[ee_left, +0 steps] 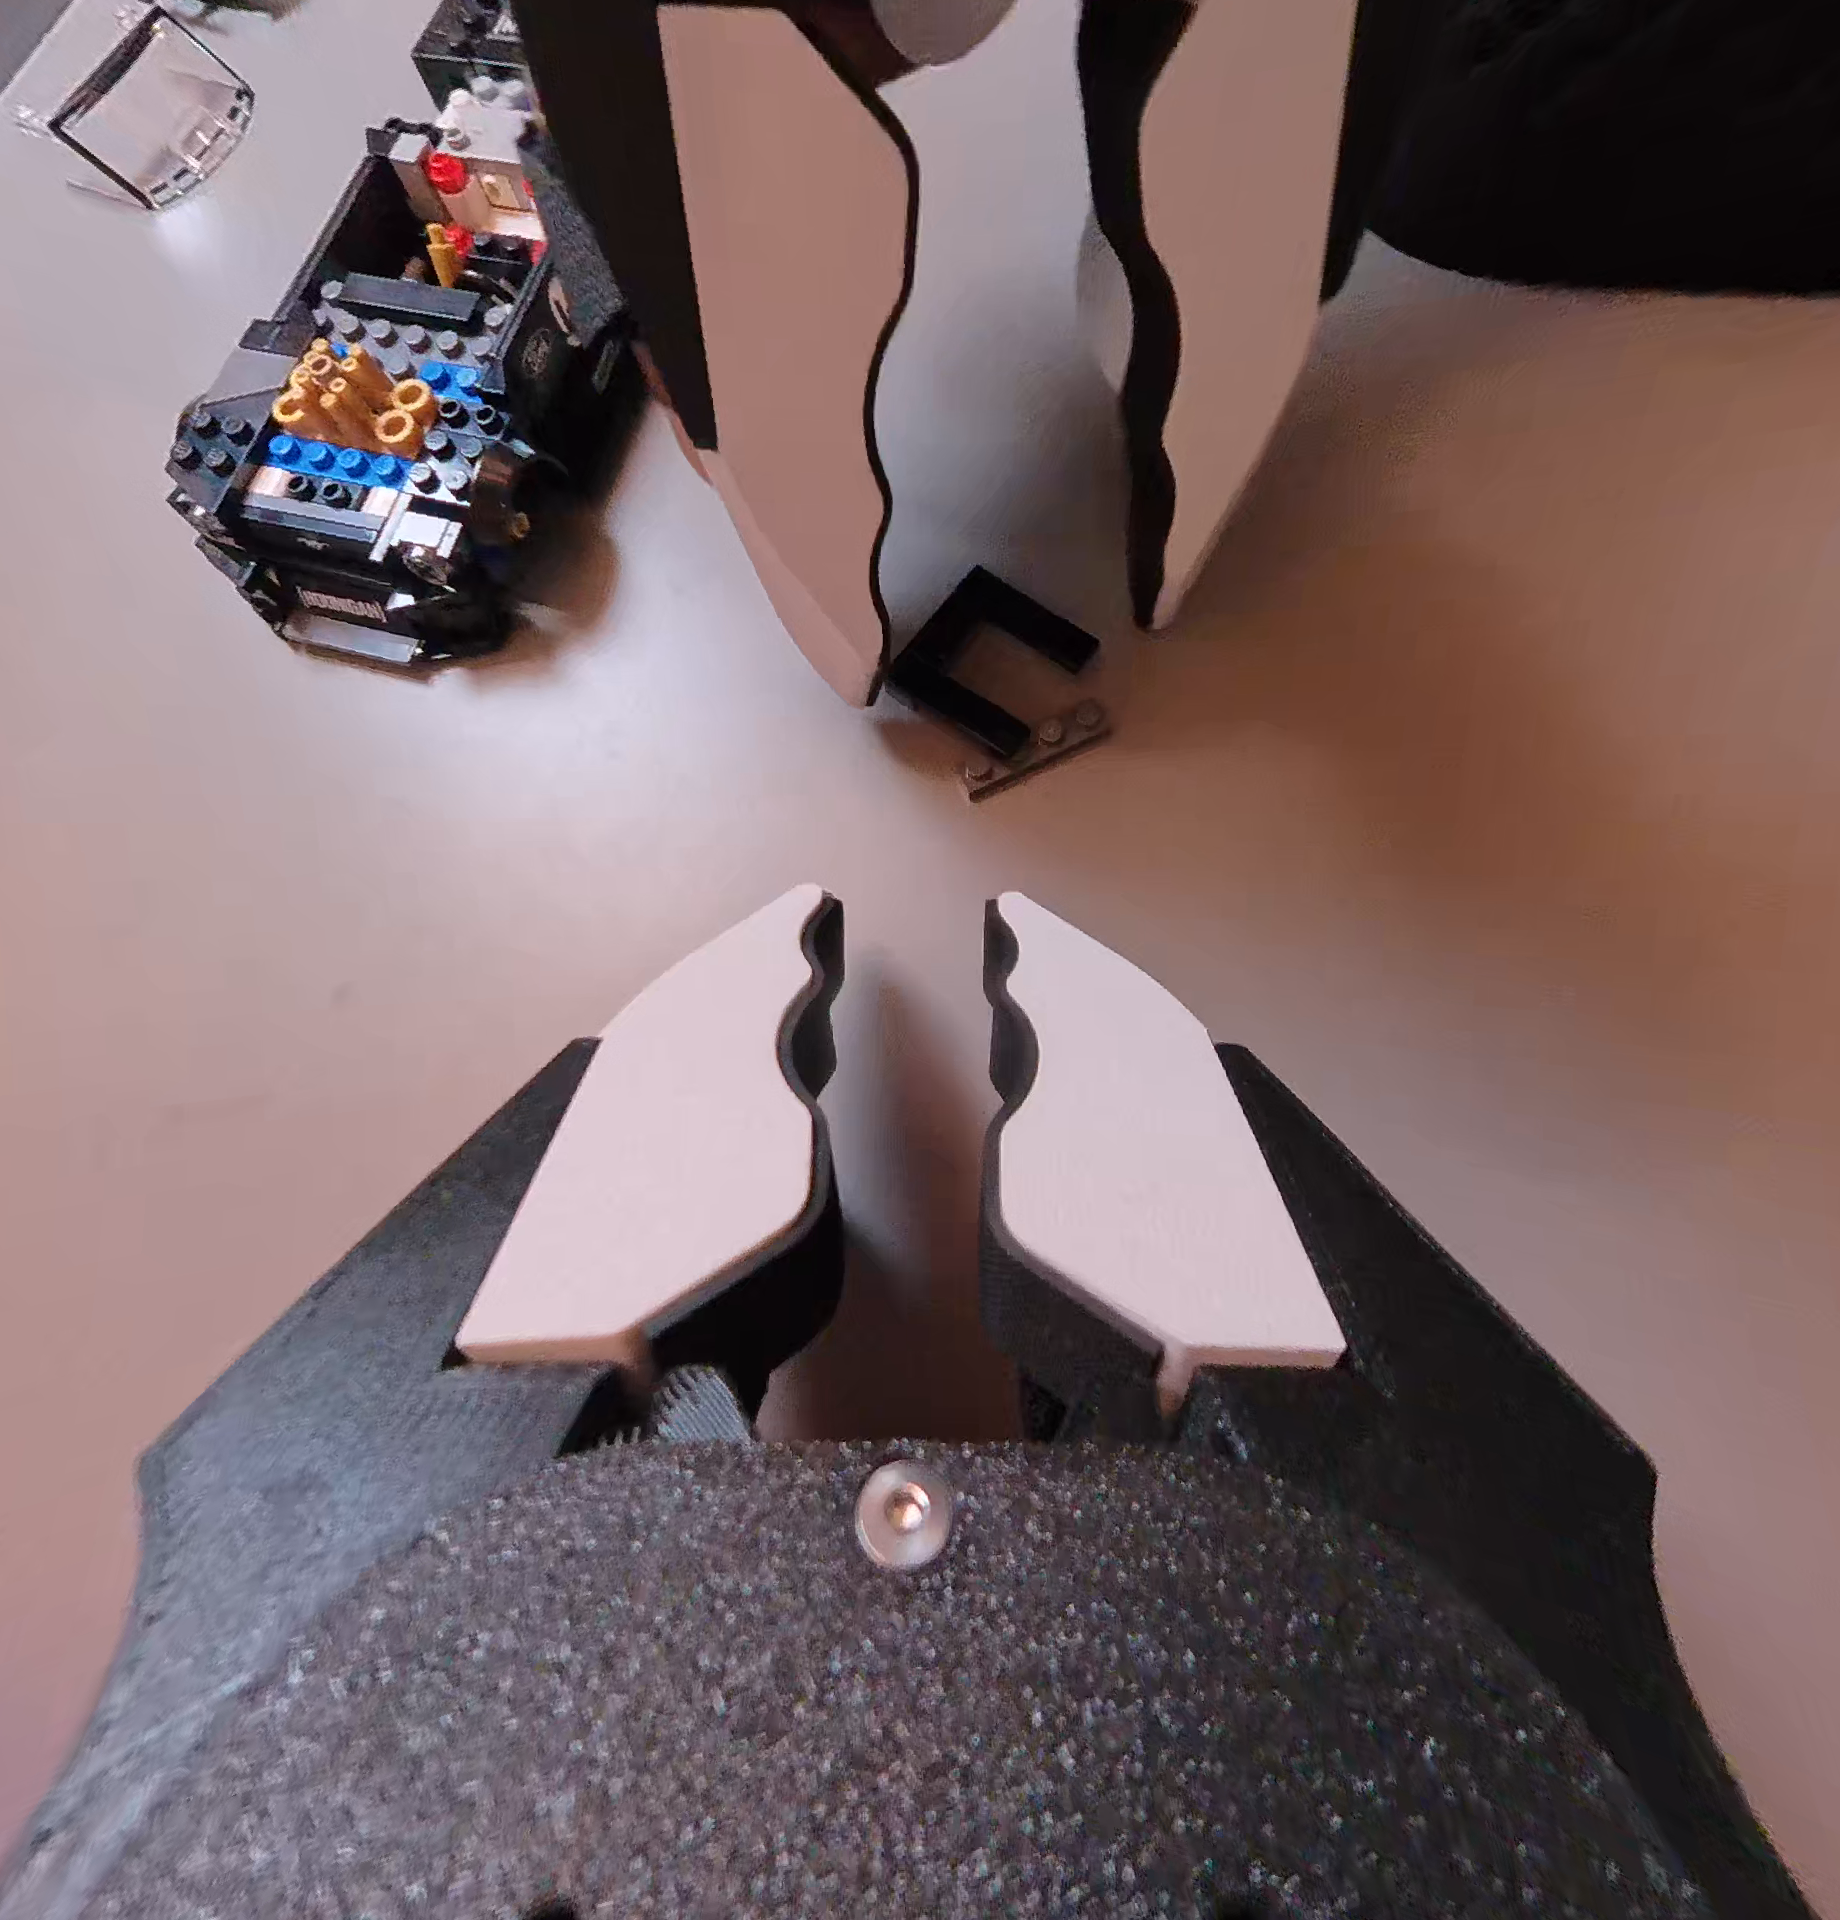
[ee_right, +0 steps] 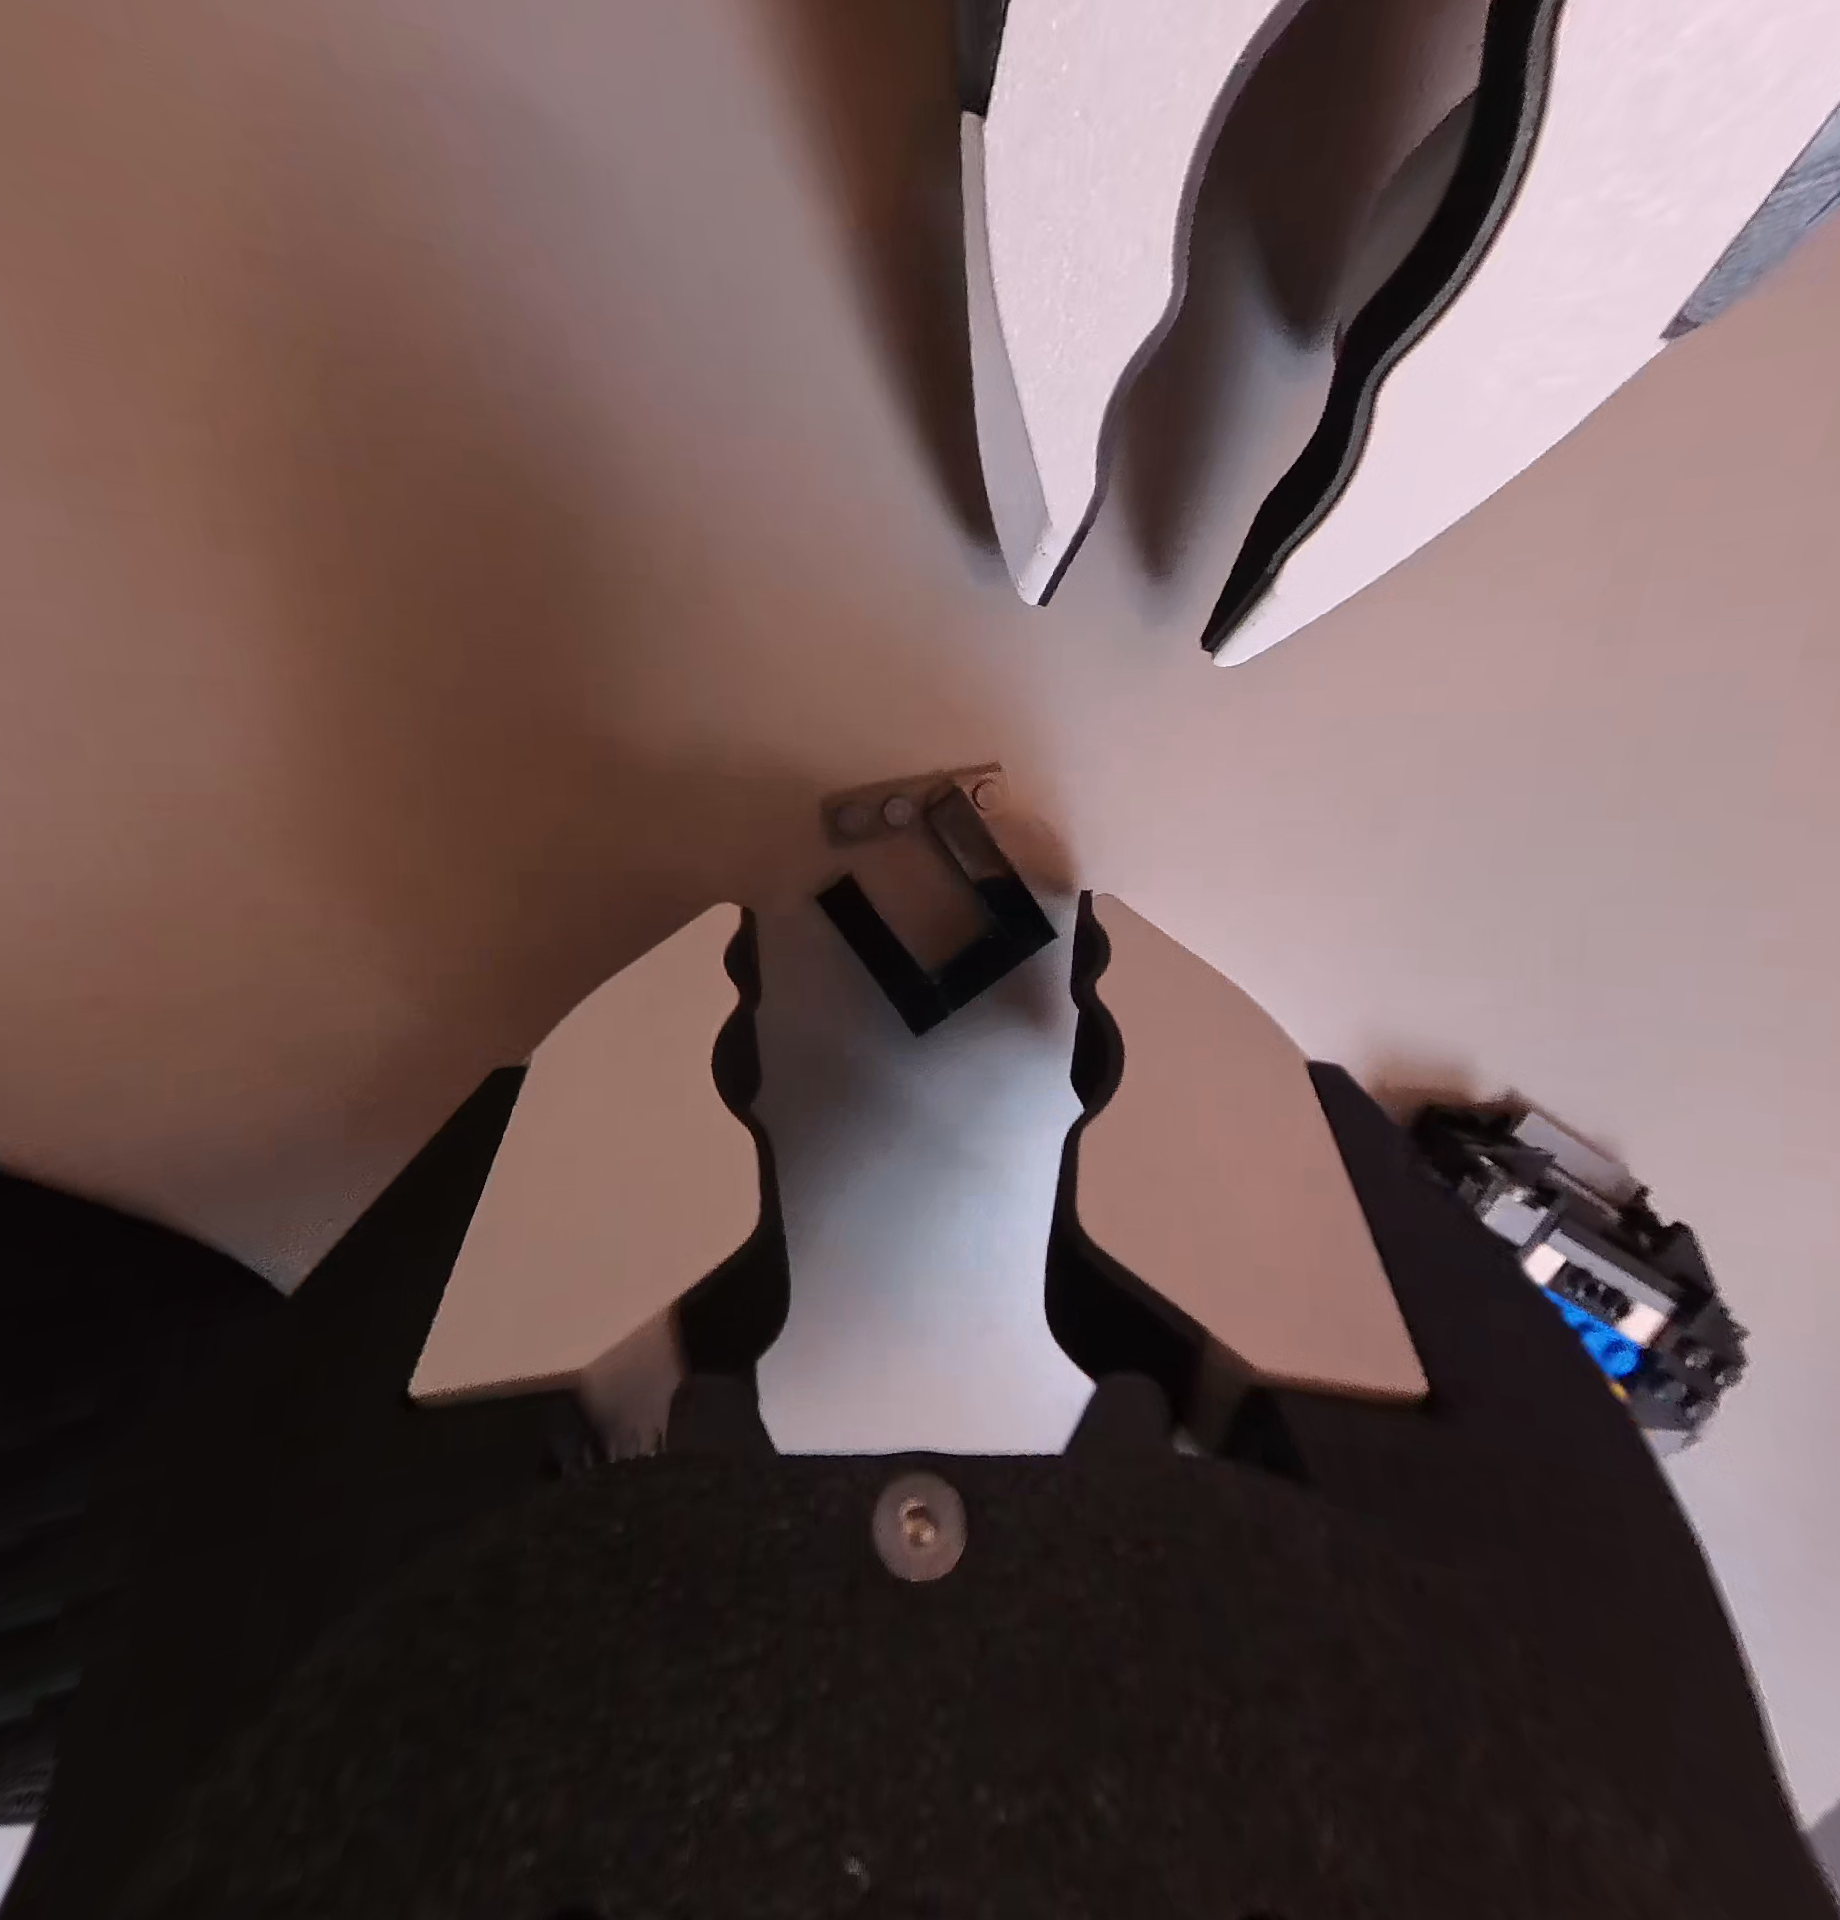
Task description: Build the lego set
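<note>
A small black U-shaped lego frame [ee_left: 983, 623] on a thin grey studded plate [ee_left: 1051, 743] lies on the pale table. My right gripper [ee_left: 1015, 649] comes down over it from the far side, open, one fingertip at the frame's corner and the other a little apart from it. In the right wrist view the frame [ee_right: 983, 971] and plate [ee_right: 874, 816] lie between and just beyond my right gripper's [ee_right: 914, 912] tips. My left gripper [ee_left: 914, 914] is open and empty, short of the piece; it also shows in the right wrist view [ee_right: 1124, 623].
A partly built black lego car [ee_left: 396, 416] with blue bricks and gold pipes stands at the left, also seen in the right wrist view [ee_right: 1581, 1268]. A clear plastic part [ee_left: 147, 125] lies at the far left. Dark cloth [ee_left: 1622, 135] fills the top right. The gap from one gripper's tips to the other's is roughly 6 cm.
</note>
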Tool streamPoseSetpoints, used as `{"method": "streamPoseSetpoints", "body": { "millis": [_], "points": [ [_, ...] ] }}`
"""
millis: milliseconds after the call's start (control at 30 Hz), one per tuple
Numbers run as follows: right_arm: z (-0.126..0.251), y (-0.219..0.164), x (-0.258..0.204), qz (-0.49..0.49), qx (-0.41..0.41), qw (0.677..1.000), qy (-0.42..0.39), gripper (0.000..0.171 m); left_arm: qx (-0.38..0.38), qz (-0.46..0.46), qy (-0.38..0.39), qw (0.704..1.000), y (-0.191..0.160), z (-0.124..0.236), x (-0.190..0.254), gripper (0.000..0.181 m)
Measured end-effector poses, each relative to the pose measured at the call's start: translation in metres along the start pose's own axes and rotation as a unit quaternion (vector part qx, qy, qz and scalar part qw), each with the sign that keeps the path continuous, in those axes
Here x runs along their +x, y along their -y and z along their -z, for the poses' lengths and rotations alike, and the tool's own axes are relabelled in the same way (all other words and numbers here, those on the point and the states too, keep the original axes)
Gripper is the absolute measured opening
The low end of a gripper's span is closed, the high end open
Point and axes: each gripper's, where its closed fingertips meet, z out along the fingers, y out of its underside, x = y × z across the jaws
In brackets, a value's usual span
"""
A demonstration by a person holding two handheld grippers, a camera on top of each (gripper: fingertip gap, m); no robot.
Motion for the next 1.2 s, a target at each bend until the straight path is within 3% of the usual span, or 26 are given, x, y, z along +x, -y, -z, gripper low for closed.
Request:
{"method": "streamPoseSetpoints", "body": {
  "millis": [233,600,833,1200],
  "points": [
    [0.000,0.000,0.003,0.013,0.016,1.000,0.010,0.040,-0.006,-0.001,-0.004,1.000,-0.004,-0.002,0.000,0.025],
    [0.011,0.000,-0.003,-0.113,0.043,0.992,-0.038,0.046,-0.009,-0.009,-0.016,1.000,-0.005,-0.005,0.002,0.024],
    [-0.002,0.023,0.003,-0.347,0.043,0.936,-0.042,0.025,0.003,0.000,-0.006,1.000,-0.003,0.001,-0.003,0.025],
    [-0.010,0.022,0.004,-0.365,-0.010,0.924,-0.114,0.008,0.017,-0.007,-0.004,1.000,0.002,0.009,-0.002,0.025]
  ]
}}
